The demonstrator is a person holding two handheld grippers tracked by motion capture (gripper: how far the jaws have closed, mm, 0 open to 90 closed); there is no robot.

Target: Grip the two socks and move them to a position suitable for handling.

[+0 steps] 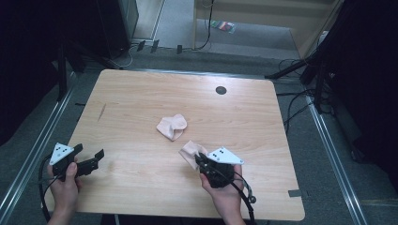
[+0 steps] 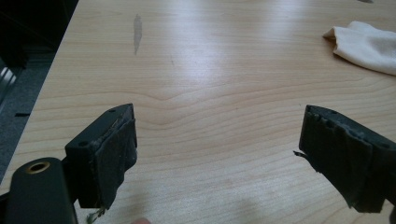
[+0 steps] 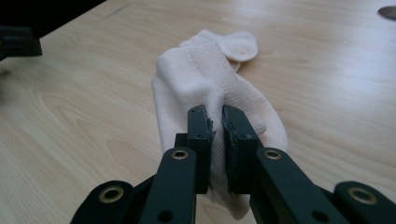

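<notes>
one sock (image 1: 172, 126) mid-table (image 1: 141, 93), second sock (image 1: 190, 151) nearer, right of it

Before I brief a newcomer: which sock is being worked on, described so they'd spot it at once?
On the wooden table, look at its near edge, right of centre. The sock there is pinched in the right hand-held gripper; the other sock lies loose, nearer the table's middle.
</notes>
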